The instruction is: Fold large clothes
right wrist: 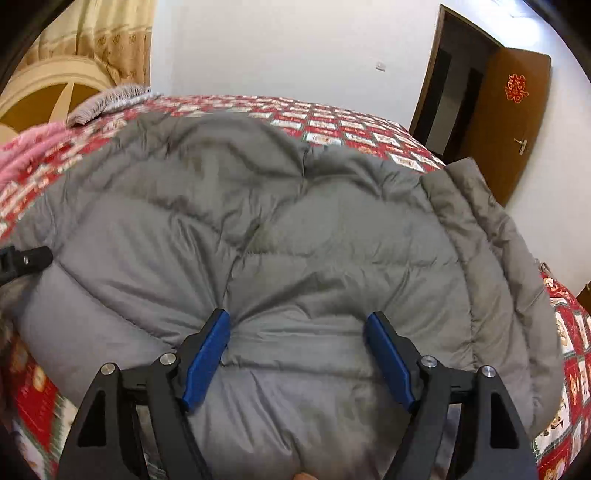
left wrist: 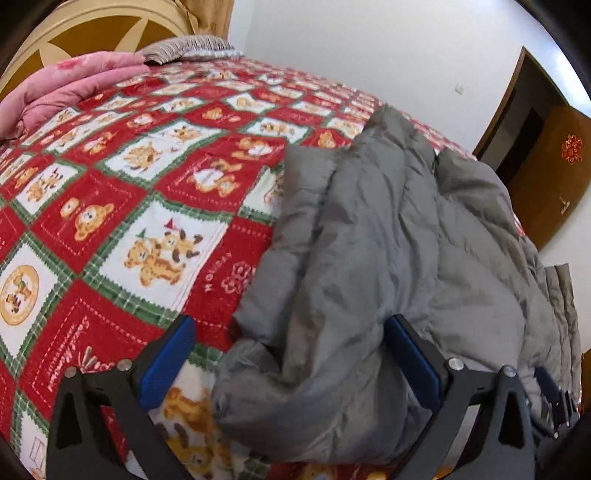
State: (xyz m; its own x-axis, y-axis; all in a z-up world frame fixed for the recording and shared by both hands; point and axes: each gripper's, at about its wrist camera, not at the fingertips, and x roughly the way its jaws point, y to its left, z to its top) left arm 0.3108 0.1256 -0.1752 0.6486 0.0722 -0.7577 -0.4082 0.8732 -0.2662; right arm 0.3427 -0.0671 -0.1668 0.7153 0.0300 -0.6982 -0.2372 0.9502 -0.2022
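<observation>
While the grey padded jacket [right wrist: 295, 229] lies spread over the bed, both tongs hang above it with their blue pads well apart and nothing pinched between them. In the right wrist view the right tongs [right wrist: 297, 354] stand wide over the jacket's near edge; the quilted cloth fills the gap between the pads and bulges up at 6 o'clock, but whether the pads touch it cannot be told. A narrower quilted strip of the same jacket runs off toward 3 o'clock. At 9 o'clock in that view the black tip of the left tongs shows at the jacket's edge.

In the left wrist view the left tongs [left wrist: 290, 350] are also wide. A sleeve or folded edge of the jacket [left wrist: 388, 240] lies between the pads and reaches from 6 o'clock up toward 1 o'clock; the left pad [left wrist: 168, 363] hangs over bare blanket, the right pad over grey cloth. Part of the right tongs peeps in near 4 o'clock.

Beneath it all lies a red, white and green blanket [left wrist: 147, 192] printed with teddy bears. At 10 o'clock a pink quilt [left wrist: 62, 88] is bunched up, with a grey striped pillow [left wrist: 184, 48] beside it at 11 o'clock, against a cream and tan headboard [left wrist: 92, 33]. Tan curtains [right wrist: 110, 37] hang behind. White walls close the room, and a brown door [right wrist: 513, 122] stands open at 2 o'clock, bearing a red ornament.
</observation>
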